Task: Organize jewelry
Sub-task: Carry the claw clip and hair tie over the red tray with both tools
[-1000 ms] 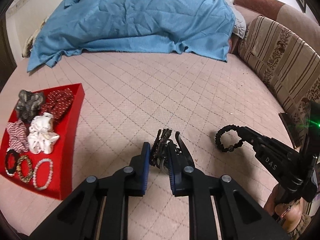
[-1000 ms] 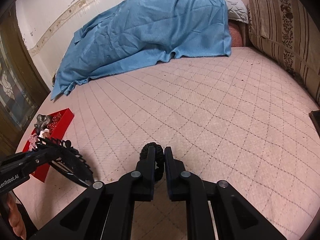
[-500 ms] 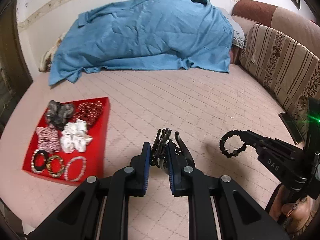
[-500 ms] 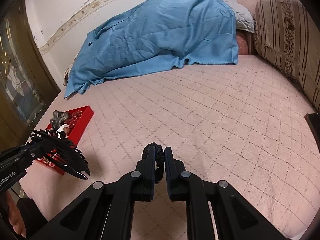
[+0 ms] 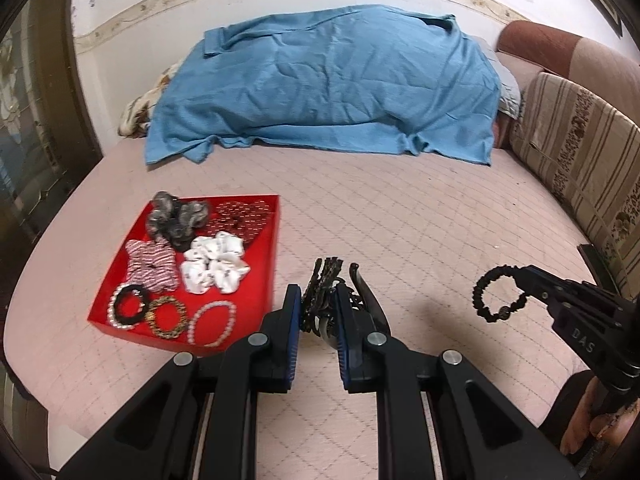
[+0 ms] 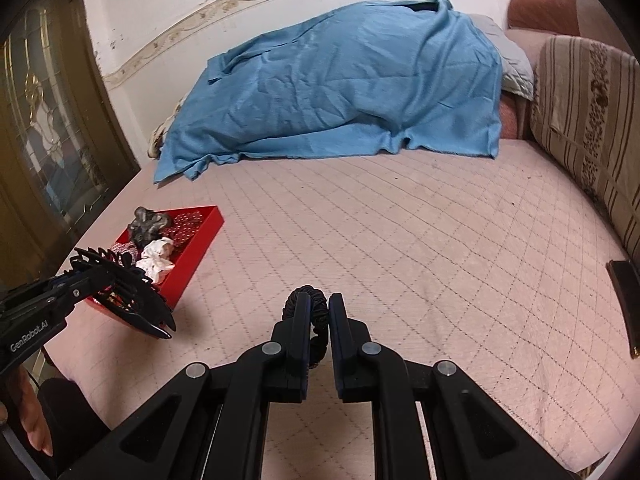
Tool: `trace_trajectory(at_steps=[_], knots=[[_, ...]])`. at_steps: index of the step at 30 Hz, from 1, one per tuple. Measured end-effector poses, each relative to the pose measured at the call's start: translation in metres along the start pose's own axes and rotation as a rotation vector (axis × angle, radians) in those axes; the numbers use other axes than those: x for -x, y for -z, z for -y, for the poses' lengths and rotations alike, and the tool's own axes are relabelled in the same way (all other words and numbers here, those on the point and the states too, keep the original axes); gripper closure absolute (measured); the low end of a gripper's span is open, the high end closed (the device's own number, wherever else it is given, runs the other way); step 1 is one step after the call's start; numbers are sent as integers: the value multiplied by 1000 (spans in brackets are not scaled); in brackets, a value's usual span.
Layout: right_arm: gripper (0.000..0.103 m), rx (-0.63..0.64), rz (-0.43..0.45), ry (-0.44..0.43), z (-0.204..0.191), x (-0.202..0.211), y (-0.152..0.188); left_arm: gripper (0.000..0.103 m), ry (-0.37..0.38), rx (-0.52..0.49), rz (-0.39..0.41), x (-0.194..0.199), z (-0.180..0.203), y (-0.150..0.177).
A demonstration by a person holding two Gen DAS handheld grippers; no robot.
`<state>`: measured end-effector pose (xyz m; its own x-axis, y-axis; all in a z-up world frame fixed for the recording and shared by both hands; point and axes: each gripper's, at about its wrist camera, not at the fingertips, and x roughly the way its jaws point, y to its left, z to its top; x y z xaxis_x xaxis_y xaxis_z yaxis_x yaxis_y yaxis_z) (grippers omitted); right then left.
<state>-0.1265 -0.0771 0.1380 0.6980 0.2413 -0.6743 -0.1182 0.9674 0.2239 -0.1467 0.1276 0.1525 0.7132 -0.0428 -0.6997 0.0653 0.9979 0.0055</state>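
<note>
My left gripper (image 5: pixel 316 312) is shut on a black claw hair clip (image 5: pixel 326 284), held above the bed just right of the red tray (image 5: pixel 268 276). The clip also shows in the right wrist view (image 6: pixel 128 292). My right gripper (image 6: pixel 318 304) is shut on a black beaded bracelet (image 6: pixel 304 294), which hangs as a loop in the left wrist view (image 5: pixel 498 294). The tray holds several scrunchies, among them a white one (image 5: pixel 214 266), and three bracelets along its near edge, among them a pearl one (image 5: pixel 210 320).
A blue blanket (image 5: pixel 332 80) covers a heap at the far end of the pink quilted bed (image 5: pixel 400 216). A striped cushion (image 5: pixel 580 148) lines the right side. A dark flat object (image 6: pixel 624 300) lies at the right edge. A glazed door (image 6: pixel 44 128) stands left.
Both grippers have risen and drawn back from the bed, each still holding its item. The tray now lies closer to the left gripper's fingers in view.
</note>
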Motion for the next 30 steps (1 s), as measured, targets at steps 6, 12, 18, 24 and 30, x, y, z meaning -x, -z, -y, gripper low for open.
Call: trace_trajectory(at_steps=[6,12,18,24,30], knots=[[93,25,-7,-16,-19,3,0,87,-17,27,12,8,-17,3],[93,60,-9,-28,-37,8,-1,87,-34,39,34,17,-28,4],[93,90,-10,-41,-52,11,-1,87,-41,41,47,23,-35,5],[93,111,-12,-57,-64,13,-2,87,-48,51,51,27,-44,6],[93,125,-17,-74,-74,12,-6,87,-55,72,59,29,-54,5]])
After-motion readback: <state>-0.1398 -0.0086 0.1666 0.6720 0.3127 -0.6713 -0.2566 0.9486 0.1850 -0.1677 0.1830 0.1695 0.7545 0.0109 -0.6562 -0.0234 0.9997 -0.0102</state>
